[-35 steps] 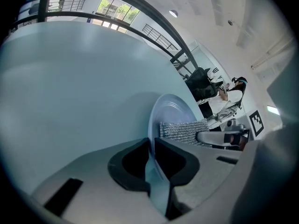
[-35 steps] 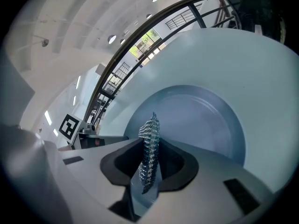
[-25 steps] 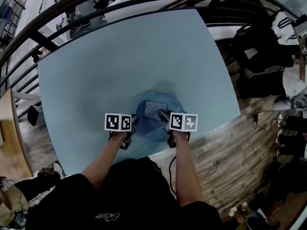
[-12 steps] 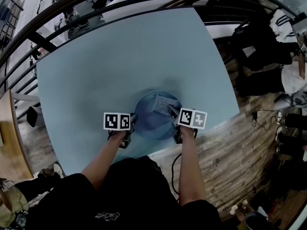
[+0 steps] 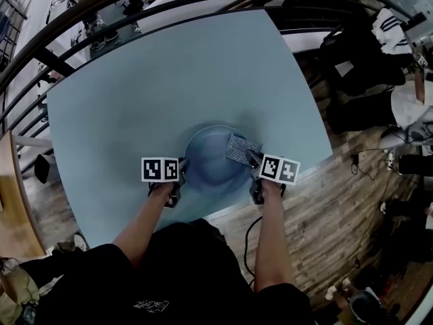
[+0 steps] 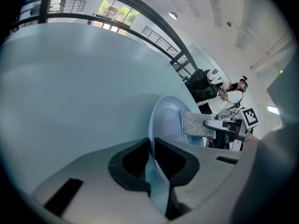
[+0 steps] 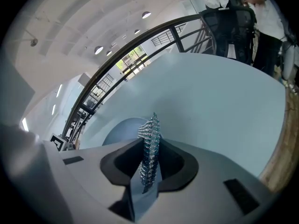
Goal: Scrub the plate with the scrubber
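Observation:
A pale blue plate lies on the blue-grey table near its front edge. My left gripper is shut on the plate's left rim; in the left gripper view the plate stands edge-on between the jaws of the left gripper. My right gripper is shut on a silvery mesh scrubber, which rests on the plate's right part. In the right gripper view the scrubber sticks up from the right gripper, with the plate behind it.
A black railing curves round the table's far side. Wood floor lies to the right, with a dark chair and clothing beyond. The person's arms and dark shirt fill the near edge.
My right gripper has slid the scrubber from the plate's middle out to its right part. The left gripper has kept its hold on the rim.

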### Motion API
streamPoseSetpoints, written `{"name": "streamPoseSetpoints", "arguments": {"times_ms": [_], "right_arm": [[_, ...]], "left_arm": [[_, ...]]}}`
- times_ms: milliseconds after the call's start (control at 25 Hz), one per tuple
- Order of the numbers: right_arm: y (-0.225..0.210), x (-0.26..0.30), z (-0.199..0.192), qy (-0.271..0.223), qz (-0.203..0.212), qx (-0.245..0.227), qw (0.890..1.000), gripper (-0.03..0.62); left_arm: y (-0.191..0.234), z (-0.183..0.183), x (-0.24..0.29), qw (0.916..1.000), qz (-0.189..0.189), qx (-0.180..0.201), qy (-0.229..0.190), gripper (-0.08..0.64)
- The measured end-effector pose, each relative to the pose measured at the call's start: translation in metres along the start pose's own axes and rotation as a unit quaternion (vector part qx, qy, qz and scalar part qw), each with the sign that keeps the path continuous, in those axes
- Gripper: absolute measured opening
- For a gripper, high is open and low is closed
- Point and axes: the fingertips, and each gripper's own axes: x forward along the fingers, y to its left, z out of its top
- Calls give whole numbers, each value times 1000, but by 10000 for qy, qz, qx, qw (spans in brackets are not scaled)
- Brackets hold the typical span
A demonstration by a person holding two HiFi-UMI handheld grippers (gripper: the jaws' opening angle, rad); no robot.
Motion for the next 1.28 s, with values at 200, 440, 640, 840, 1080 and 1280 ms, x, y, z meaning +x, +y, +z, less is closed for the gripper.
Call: {"name": "streamPoseSetpoints", "arguments": {"times_ms": [200,440,640,840,1080,1280], "right_arm": [[-9,-11,-4,6,-169,-87,9998,89],[-16,-22,-10,118,-345,-312,9988,89],[-17,-30,-15,290,-440,-567,9970,87],[-20,-38,-28,541,-350,-608,9961,87],[-11,-39,-48,887,-47,-624,9941,87],[-1,-35,-64,1091,135,-622,9920,87]], "left_arm": [[-1,0,0,10000,8,-22,-35,46],[2,-1,-1,10000,-11,-38,-49,45],[4,1,0,9999,-44,-33,-89,46],[4,1,0,9999,-42,-41,-104,44],[3,1,0,9999,-28,-26,-126,44],[2,2,-1,9999,-41,-34,-133,43]]}}
